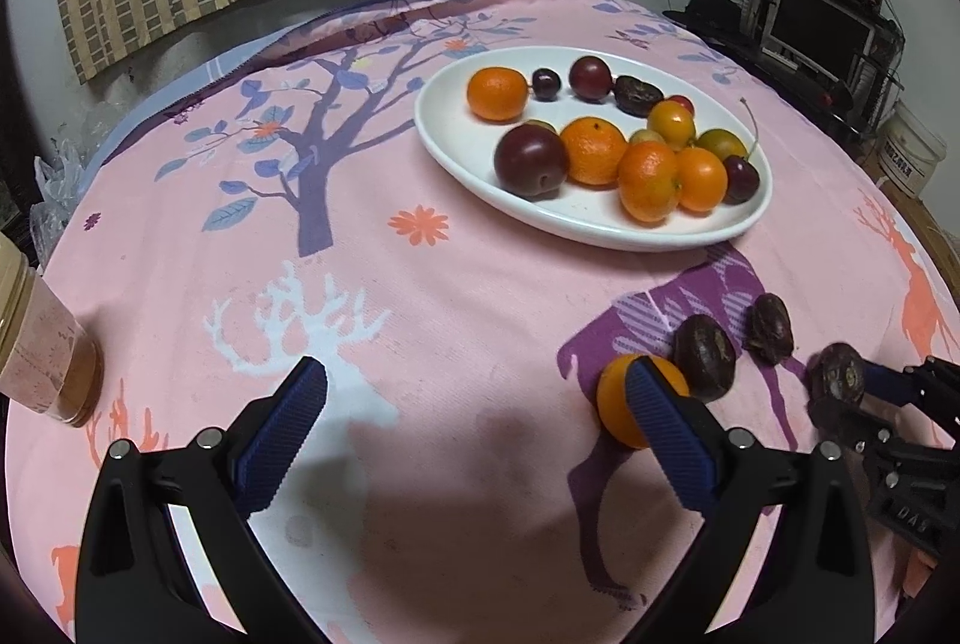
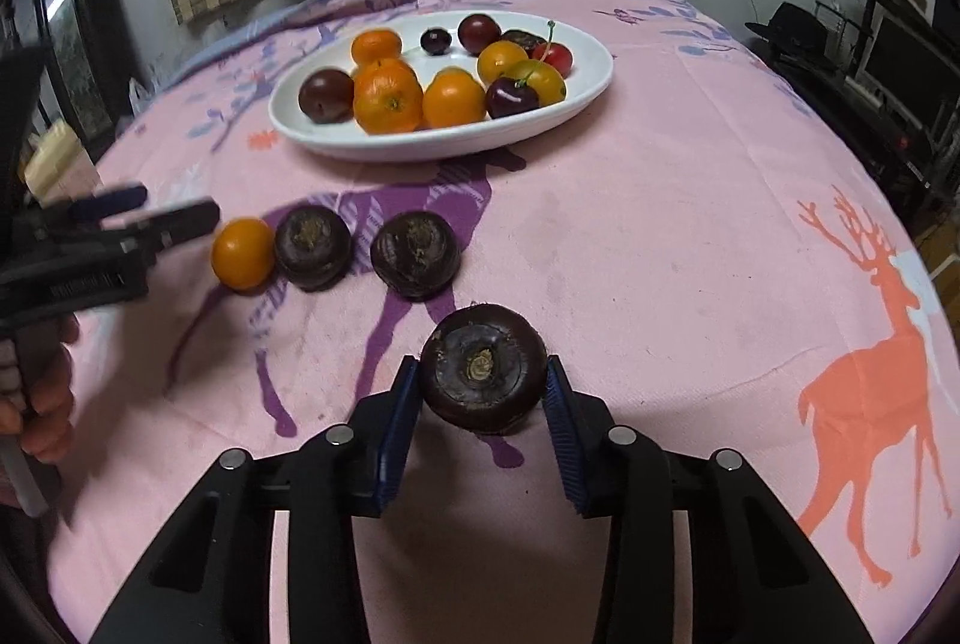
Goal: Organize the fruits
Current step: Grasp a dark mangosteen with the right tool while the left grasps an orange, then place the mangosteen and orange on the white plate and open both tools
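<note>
Fruits fill the white oval plate (image 2: 576,101) at the far side of the pink printed tablecloth (image 2: 690,248): small oranges, dark plums and cherries lie there close together, and we cannot count them surely because some hide behind others.

Nearer to us, four pieces lie off the plate. Our right gripper (image 2: 483,386) pinches a dark water chestnut (image 2: 483,368) between its two blue pads, which touch both its sides. Whether it is lifted from the cloth we cannot tell. In the left wrist view this same chestnut (image 1: 839,379) and the right gripper (image 1: 864,383) are blurred and cut by the edge of the picture.

Our left gripper (image 1: 480,392) is spread wide with nothing between the fingers. One of its fingers covers a part of a loose small orange (image 1: 618,401) in its own view; the right wrist view shows this orange (image 2: 243,252) whole, just beside the tips of the left gripper (image 2: 174,215) (touching or not, we cannot say). The orange touches a second water chestnut (image 2: 313,248), and a third water chestnut (image 2: 415,254) lies near, on the purple deer print.

Only the left wrist view shows a jar (image 1: 42,344) with brown-pink content at the left edge, cut off by the frame.
</note>
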The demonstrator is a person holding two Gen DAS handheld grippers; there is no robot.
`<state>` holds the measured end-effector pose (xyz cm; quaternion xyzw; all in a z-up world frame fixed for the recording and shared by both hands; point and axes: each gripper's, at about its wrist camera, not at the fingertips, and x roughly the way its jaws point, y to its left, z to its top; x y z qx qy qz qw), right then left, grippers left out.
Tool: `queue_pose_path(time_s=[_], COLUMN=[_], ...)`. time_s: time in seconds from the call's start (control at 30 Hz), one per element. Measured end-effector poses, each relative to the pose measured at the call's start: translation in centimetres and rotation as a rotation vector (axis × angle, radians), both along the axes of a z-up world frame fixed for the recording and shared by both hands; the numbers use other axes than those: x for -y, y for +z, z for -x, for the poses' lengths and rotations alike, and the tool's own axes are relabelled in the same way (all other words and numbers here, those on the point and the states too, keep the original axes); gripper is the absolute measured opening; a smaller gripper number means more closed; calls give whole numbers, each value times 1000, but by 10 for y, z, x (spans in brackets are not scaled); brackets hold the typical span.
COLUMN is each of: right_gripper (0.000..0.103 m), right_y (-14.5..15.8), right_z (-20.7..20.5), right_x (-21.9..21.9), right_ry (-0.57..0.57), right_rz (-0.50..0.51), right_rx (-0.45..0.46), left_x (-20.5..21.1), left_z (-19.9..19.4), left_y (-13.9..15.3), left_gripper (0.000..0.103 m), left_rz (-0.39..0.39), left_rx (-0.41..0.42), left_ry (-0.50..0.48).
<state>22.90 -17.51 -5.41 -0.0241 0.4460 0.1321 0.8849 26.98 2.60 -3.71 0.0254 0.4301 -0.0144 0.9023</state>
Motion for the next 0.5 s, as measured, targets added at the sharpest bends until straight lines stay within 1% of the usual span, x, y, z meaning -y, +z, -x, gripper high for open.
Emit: queue_pose_path(time_s=[0.03, 0.07, 0.13, 0.2, 0.3, 0.37, 0.4, 0.43, 0.47, 0.5], right_gripper=[42, 42, 42, 42, 42, 42, 42, 42, 42, 42], right_y=[3, 4, 5, 3, 1, 2, 2, 1, 1, 0], right_z=[0, 0, -3, -7, -8, -8, -8, -8, -9, -8], right_x=[7, 12, 19, 21, 21, 19, 18, 18, 19, 19], right_ry=[-6, -15, -43, -53, -52, -41, -38, -37, -39, -41], right_rz=[-63, -103, -125, -137, -141, -139, -138, -138, -139, -140], right_rx=[8, 14, 17, -2, -13, -10, -11, -13, -15, -17], left_x=[2, 5, 12, 23, 39, 44, 45, 45, 44, 42], left_z=[1, 3, 5, 9, 16, 16, 15, 13, 11, 9], left_y=[0, 1, 0, -1, -2, -4, -6, -8, -10, -11], left_gripper=[98, 98, 98, 98, 98, 91, 80, 73, 69, 63], left_rz=[14, 29, 50, 55, 16, 4, 9, 21, 37, 49], left_rx=[3, 1, -5, -2, 22, 24, 13, 0, -14, -24], left_ry=[-20, -43, -95, -158, -221, -244, -255, -260, -262, -262])
